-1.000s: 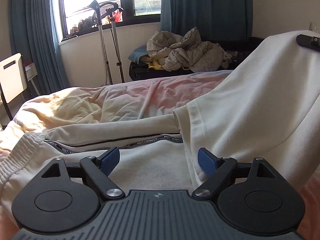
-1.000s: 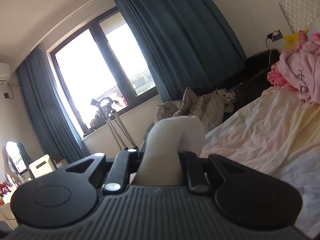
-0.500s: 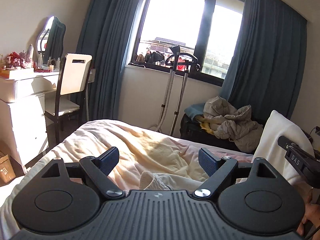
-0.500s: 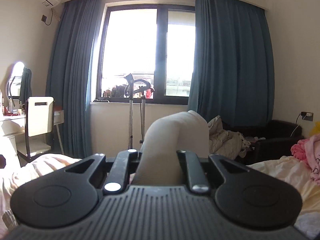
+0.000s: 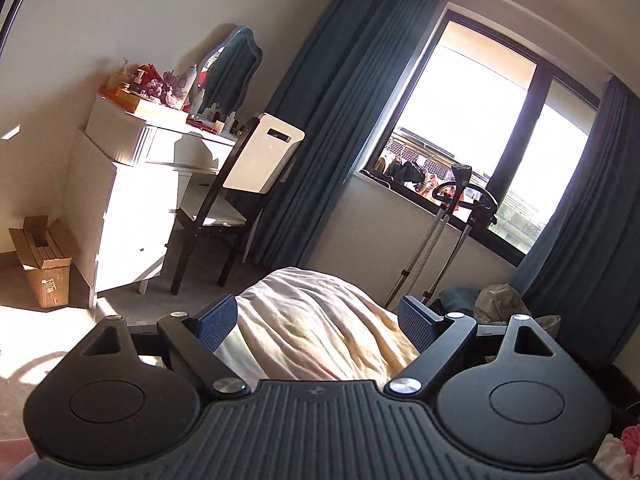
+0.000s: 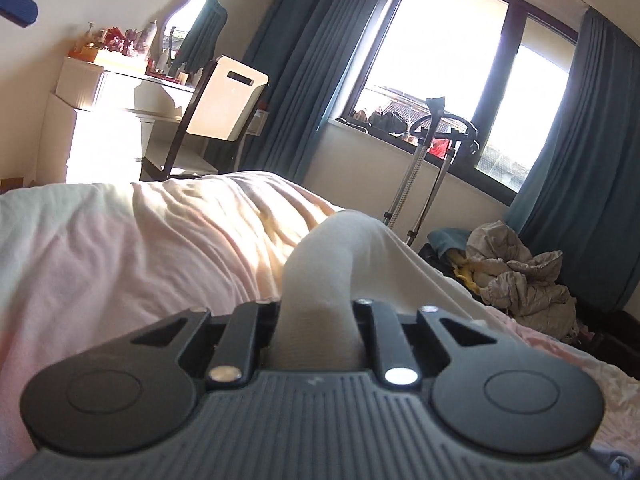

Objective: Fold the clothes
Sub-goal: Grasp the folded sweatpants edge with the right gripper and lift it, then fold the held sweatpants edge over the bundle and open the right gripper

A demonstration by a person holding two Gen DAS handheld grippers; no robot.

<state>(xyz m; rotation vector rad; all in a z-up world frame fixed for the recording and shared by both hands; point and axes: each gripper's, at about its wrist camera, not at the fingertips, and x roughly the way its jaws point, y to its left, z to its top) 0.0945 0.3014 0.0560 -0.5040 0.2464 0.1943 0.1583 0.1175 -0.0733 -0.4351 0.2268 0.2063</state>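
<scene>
In the right wrist view a fold of cream-white garment (image 6: 328,264) bulges up between the fingers of my right gripper (image 6: 316,312), which is shut on it; the cloth trails off to the right over the bed. My left gripper (image 5: 316,320) stands open with its blue pads (image 5: 218,318) wide apart and nothing between them. It hangs above the pale bedsheet (image 5: 316,320) and faces the bed's far corner. The garment does not show in the left wrist view. A blue pad of the left gripper (image 6: 16,2) peeks in at the top left of the right wrist view.
The bed (image 6: 160,232) has a rumpled pink and yellow sheet. Beyond it stand a white dresser (image 5: 132,184) with a mirror, a chair (image 5: 240,184), a cardboard box (image 5: 40,264), a garment steamer stand (image 5: 452,232) by the window, and a heap of clothes (image 6: 516,272) on a dark sofa.
Both grippers swung left and rolled, so the views now face the dresser and chair. The left gripper has left the white garment and hangs open over bare sheet. The right still grips its fold, now lower.
</scene>
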